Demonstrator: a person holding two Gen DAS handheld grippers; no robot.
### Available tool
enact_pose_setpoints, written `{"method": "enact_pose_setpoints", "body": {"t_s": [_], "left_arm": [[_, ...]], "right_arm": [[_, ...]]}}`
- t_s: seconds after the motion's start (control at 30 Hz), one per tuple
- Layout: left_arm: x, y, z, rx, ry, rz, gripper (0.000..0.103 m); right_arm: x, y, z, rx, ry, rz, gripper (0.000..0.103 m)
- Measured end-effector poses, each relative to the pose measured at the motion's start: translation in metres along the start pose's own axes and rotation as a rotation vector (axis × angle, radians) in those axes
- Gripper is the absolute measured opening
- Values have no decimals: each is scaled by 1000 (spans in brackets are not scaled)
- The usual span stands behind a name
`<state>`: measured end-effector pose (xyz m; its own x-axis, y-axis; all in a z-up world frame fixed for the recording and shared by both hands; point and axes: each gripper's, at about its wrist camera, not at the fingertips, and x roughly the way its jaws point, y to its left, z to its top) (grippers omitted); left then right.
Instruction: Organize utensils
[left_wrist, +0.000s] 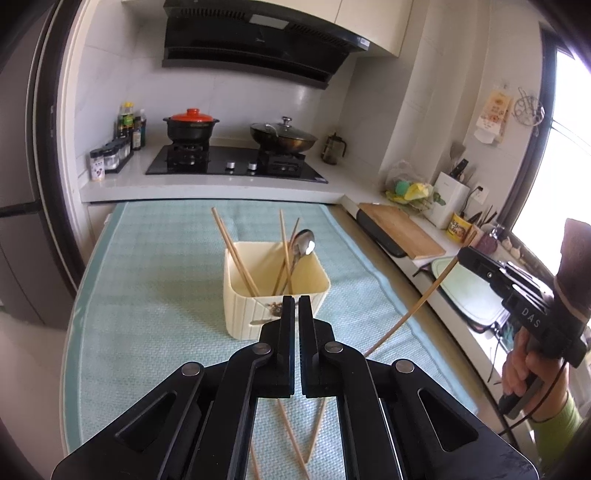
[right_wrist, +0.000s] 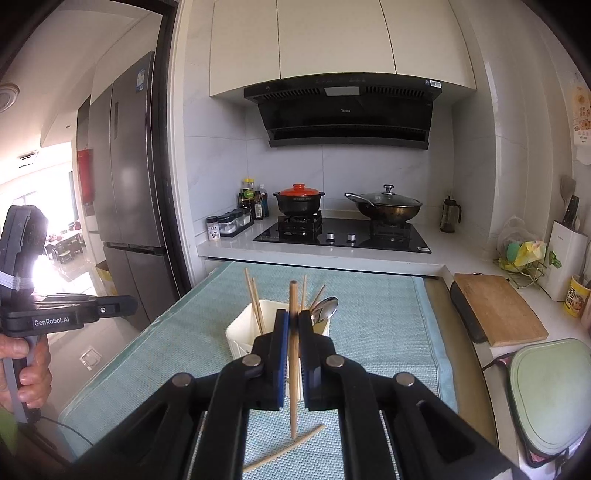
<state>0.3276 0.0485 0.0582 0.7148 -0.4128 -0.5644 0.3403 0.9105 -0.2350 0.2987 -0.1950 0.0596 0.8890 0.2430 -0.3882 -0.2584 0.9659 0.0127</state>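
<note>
A cream ribbed holder (left_wrist: 275, 293) stands on the light-blue mat (left_wrist: 147, 288), with several wooden chopsticks and a metal spoon (left_wrist: 306, 242) in it; it also shows in the right wrist view (right_wrist: 243, 332). My left gripper (left_wrist: 296, 301) is shut and empty, just in front of the holder. My right gripper (right_wrist: 293, 317) is shut on a wooden chopstick (right_wrist: 293, 362), held upright above the mat before the holder. In the left wrist view that gripper (left_wrist: 465, 254) is at the right with the chopstick (left_wrist: 413, 310) hanging down-left. Loose chopsticks (left_wrist: 295, 439) lie on the mat below my left gripper.
Behind the mat is a counter with a black hob (left_wrist: 236, 166), a red-lidded pot (left_wrist: 191, 123) and a lidded wok (left_wrist: 283, 136). At right are a wooden cutting board (left_wrist: 402, 229), a green board (right_wrist: 550, 391) and a knife block (left_wrist: 450, 195). A fridge (right_wrist: 125, 177) stands left.
</note>
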Motion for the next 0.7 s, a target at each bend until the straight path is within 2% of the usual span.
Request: {"method": "enact_pose_setpoints", "body": {"t_s": [0.1,0.17,0.2,0.23,0.47,0.57,0.7], "left_arm": [[17,2,-7,14,87,23,3],[37,7,-17,21,178,47,13],[50,12,-24,15,224,61,26],[62,18,-32,6,261,73,31],[161,56,-97,-47,541,172,29],[189,63,-113,-53,595,206,29],[211,65,-123,-67,629,232,28]], "right_arm": [[-3,0,0,5,-4,1,5],[-6,-1,-1,9,-10,4,5],[-7,-1,-1,9,-8,8,5],[-8,0,-2,9,-6,10,5],[-15,3,-8,17,-2,28,5],[-17,4,-10,21,1,33,6],[-18,5,-12,25,4,34,5]]}}
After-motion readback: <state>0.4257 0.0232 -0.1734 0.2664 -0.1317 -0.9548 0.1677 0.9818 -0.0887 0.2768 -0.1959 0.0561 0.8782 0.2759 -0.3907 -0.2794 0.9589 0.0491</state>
